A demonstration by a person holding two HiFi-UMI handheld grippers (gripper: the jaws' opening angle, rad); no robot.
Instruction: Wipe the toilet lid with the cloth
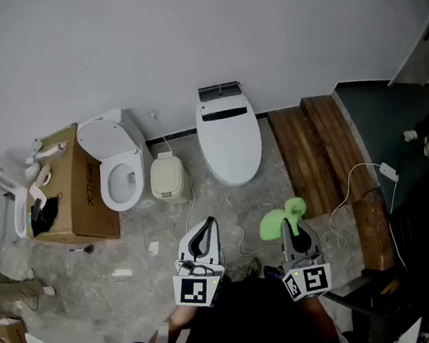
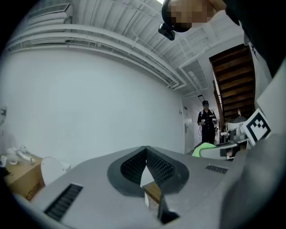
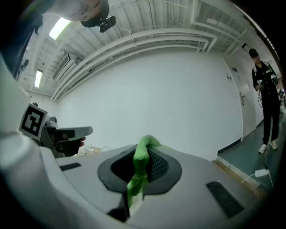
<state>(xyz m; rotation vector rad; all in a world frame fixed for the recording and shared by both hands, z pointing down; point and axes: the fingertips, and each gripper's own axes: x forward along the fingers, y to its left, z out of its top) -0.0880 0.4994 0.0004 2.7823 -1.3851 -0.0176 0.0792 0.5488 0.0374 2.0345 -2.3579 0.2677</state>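
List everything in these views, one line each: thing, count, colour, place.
toilet with closed lid: one, white, by the wall, centre
toilet with raised lid: one, white, left of the first
small bin: one, beige, on the floor between the two toilets
cardboard box: one, brown, far left, beside the open toilet
wooden boards: a few, brown, on the floor at right
cable with adapter: one, white, across the boards
bystander: one, dark clothes, standing far off at right
cloth: one, green, pinched in the right gripper
left gripper: one, grey, low centre, jaws together, empty
right gripper: one, grey, right of it, shut on the cloth
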